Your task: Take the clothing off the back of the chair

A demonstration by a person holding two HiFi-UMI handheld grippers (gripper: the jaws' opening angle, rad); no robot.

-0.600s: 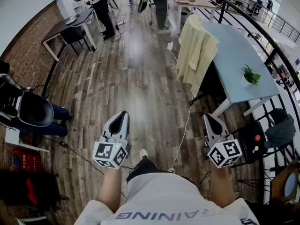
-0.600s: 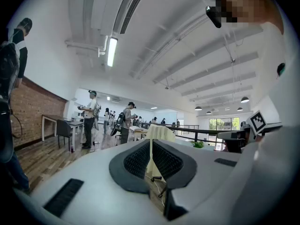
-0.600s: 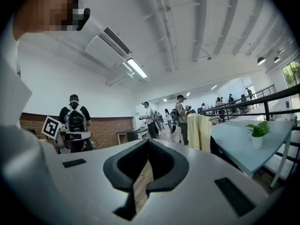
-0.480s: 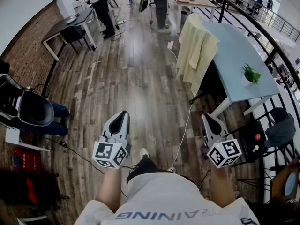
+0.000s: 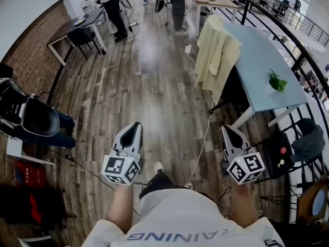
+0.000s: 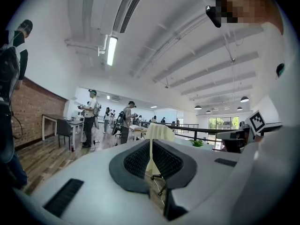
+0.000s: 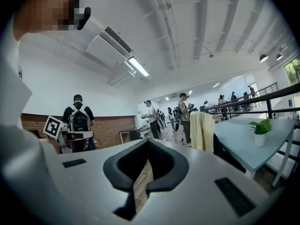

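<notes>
A pale yellow garment hangs over the back of a chair beside a light blue table, well ahead of me and to the right. It also shows far off as the yellow garment in the left gripper view and the yellow garment in the right gripper view. My left gripper and right gripper are held level near my body, both shut and empty, far from the chair.
Wooden floor stretches between me and the chair, with a white cable running across it. A small potted plant stands on the blue table. A black railing runs on the right. Several people stand at the back. A black chair sits left.
The view has crept slightly forward; both grippers stay in the same pose, shut.
</notes>
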